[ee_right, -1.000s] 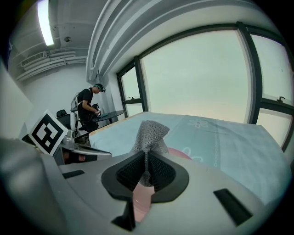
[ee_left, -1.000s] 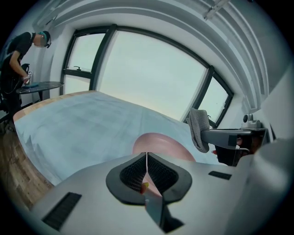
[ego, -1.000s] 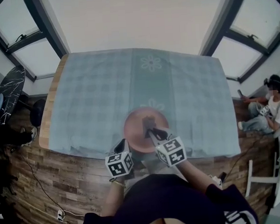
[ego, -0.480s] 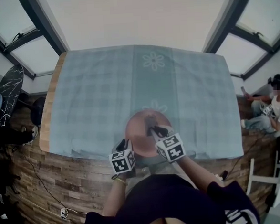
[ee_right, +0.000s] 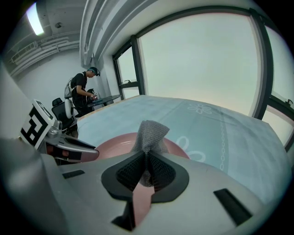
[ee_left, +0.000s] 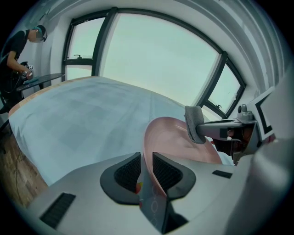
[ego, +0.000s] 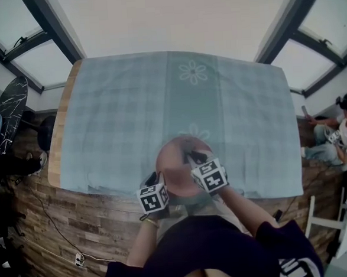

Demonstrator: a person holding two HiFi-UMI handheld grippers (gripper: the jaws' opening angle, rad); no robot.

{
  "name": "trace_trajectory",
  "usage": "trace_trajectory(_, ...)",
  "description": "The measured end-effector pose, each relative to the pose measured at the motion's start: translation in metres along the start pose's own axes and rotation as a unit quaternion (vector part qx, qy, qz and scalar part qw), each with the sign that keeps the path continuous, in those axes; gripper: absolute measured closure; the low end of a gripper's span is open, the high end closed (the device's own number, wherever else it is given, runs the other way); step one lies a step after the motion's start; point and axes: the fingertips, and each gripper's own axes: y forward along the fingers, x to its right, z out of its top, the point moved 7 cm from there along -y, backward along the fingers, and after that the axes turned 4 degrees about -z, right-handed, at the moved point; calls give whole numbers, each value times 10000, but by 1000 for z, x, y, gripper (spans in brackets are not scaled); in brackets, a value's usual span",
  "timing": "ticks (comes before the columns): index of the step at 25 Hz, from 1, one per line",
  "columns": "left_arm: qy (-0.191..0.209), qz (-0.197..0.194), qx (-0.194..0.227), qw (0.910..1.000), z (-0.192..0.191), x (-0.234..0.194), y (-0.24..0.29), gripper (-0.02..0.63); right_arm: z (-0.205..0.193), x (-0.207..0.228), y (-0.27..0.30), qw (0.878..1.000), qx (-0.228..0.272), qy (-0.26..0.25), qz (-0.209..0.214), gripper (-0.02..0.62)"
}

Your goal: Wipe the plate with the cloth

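Note:
A pink plate (ego: pixel 174 164) (ee_left: pixel 177 137) sits low over the near part of the table. My left gripper (ego: pixel 154 179) (ee_left: pixel 146 169) is at its near-left rim. Its jaws have just been opening and now stand a little apart, with the thin rim running between them and the left pad clear of it. My right gripper (ego: pixel 194 159) (ee_right: pixel 147 172) is shut on a grey cloth (ee_right: pixel 149 131) (ee_left: pixel 194 123). The bunched tip of the cloth sticks out past the pads, over the plate's (ee_right: pixel 110 148) inside on the right.
A blue-green checked tablecloth (ego: pixel 119 121) with flower prints covers the table, whose wooden edge (ego: pixel 58 143) shows at the left. A person sits on the floor at the far right (ego: pixel 339 135). Another person stands at a desk in the background (ee_right: pixel 83 92).
Both grippers have sunk a little toward the table, taking the plate and cloth with them. The cloth stays pinched in the right gripper.

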Motion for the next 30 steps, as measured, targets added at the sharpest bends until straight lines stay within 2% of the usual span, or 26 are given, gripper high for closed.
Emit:
trace_trajectory(15,-3,-98,-166,9998,1,-4,10,550,-2,11,51,9987,-501,-4,-136,563)
trace_trajectory(30,-49,-193,-130,9997,1,-5,9,554,-1,9,68,9971,-662,-203,-311,563)
